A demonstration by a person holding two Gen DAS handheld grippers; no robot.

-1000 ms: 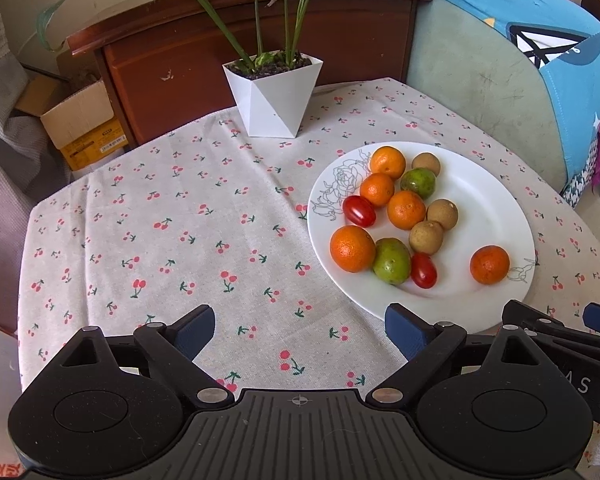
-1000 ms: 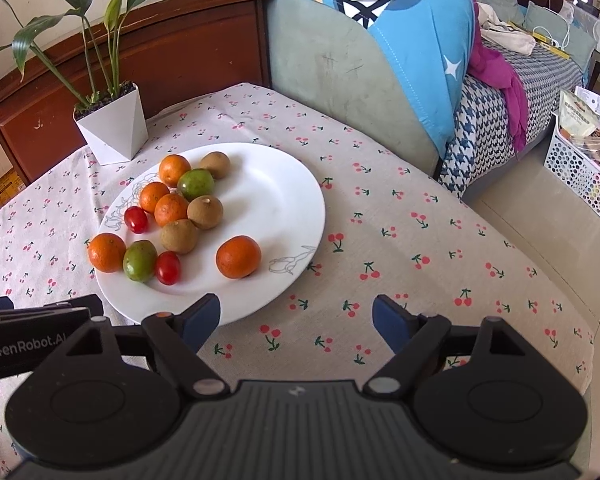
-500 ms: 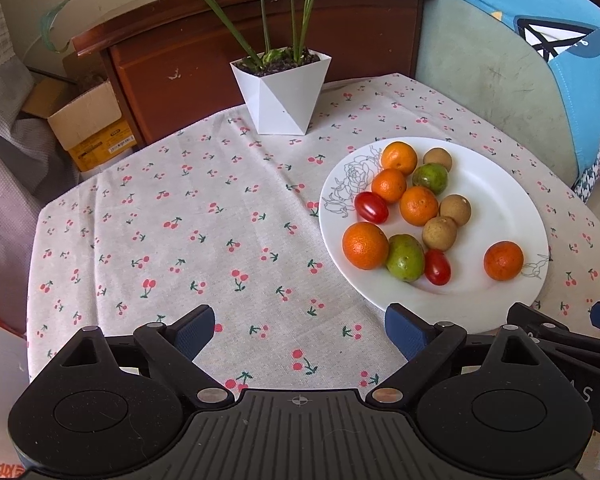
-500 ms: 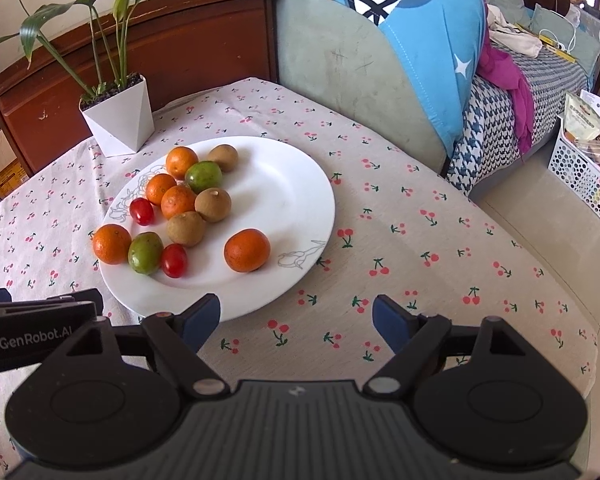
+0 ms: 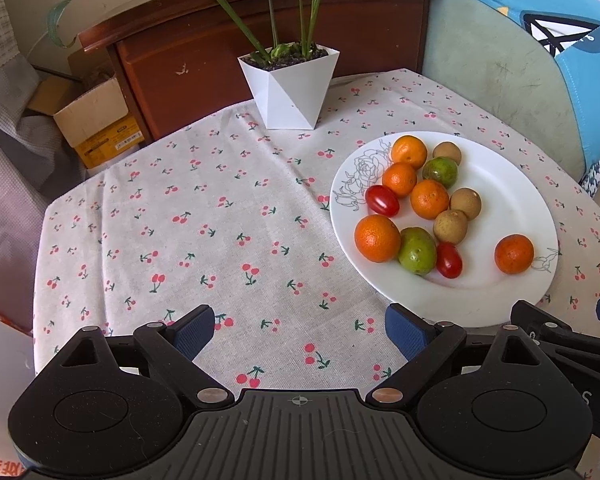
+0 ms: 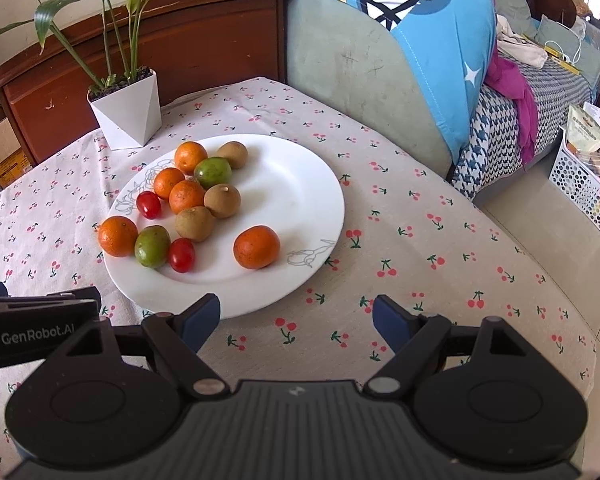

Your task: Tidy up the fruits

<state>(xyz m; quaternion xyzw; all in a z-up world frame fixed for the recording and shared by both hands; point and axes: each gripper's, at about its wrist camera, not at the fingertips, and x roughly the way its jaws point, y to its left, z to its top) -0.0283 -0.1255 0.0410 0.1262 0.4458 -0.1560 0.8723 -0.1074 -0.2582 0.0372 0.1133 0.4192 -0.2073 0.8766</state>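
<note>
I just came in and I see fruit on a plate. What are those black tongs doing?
Nothing is being held yet. A person has two tongs, the left tongs and right tongs, both open and empty above the cherry-print tablecloth, near the white plate. On the plate lie small oranges, green fruits, brown fruits and red tomatoes, all mixed together. A potted plant stands behind it.
</note>
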